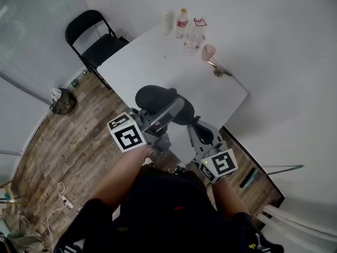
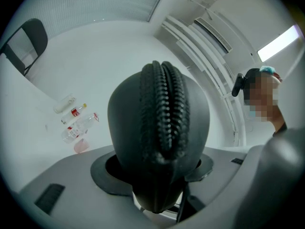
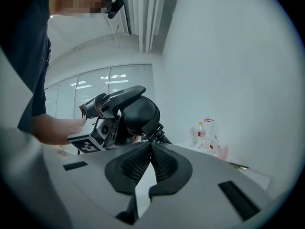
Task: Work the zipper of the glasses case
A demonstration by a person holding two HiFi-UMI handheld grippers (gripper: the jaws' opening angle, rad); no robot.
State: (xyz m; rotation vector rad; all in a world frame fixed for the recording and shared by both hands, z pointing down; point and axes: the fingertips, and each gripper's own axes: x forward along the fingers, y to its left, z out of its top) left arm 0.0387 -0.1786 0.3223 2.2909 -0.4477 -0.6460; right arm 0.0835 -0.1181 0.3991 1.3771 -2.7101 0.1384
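Black glasses case (image 1: pixel 158 100), raised over the near edge of the white table (image 1: pixel 158 62), clamped between the jaws of the left gripper (image 1: pixel 166 115). The right gripper (image 1: pixel 192 124) has its jaws pinched together on the zipper pull (image 3: pixel 159 134).

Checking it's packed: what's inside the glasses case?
Nothing inside shows. The glasses case, clamped in the left gripper, has its zipper closed along the stretch in view, so it hides any contents. The right gripper pinches the zipper pull.
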